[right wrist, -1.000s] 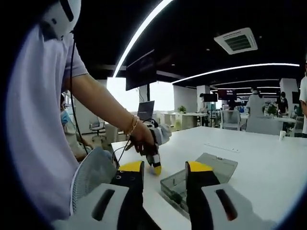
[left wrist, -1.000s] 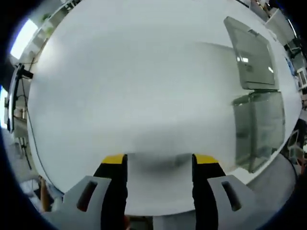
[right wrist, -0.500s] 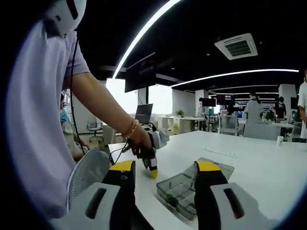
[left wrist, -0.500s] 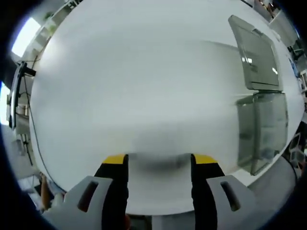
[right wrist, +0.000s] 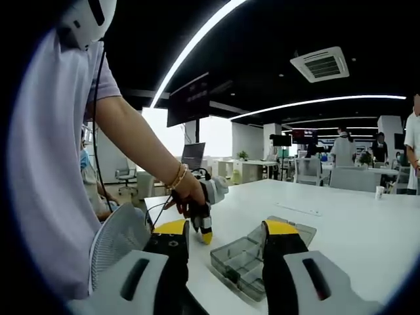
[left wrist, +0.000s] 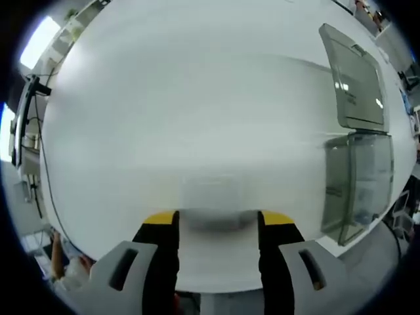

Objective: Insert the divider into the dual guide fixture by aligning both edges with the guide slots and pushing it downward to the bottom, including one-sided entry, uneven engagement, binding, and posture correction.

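In the left gripper view the flat, clear grey divider (left wrist: 354, 79) lies on the white table (left wrist: 197, 105) at the upper right. The see-through dual guide fixture (left wrist: 357, 187) stands just below it. My left gripper (left wrist: 218, 222) is open over bare table, far left of both, with nothing between its yellow-tipped jaws. In the right gripper view my right gripper (right wrist: 226, 230) is open, and the fixture (right wrist: 241, 261) sits on the table beyond the gap. The divider (right wrist: 298, 230) lies flat behind it. A hand holds the left gripper (right wrist: 205, 235) tip-down to the fixture's left.
The person's arm (right wrist: 131, 144) and body fill the left of the right gripper view. A paper cup (right wrist: 378, 191) stands far right on the table. Desks, chairs and people are in the background. The table edge (left wrist: 367, 239) runs close to the fixture.
Both views have drifted slightly with the hands. The right gripper's jaws stand a little wider apart than a second ago. The divider and fixture lie as before.
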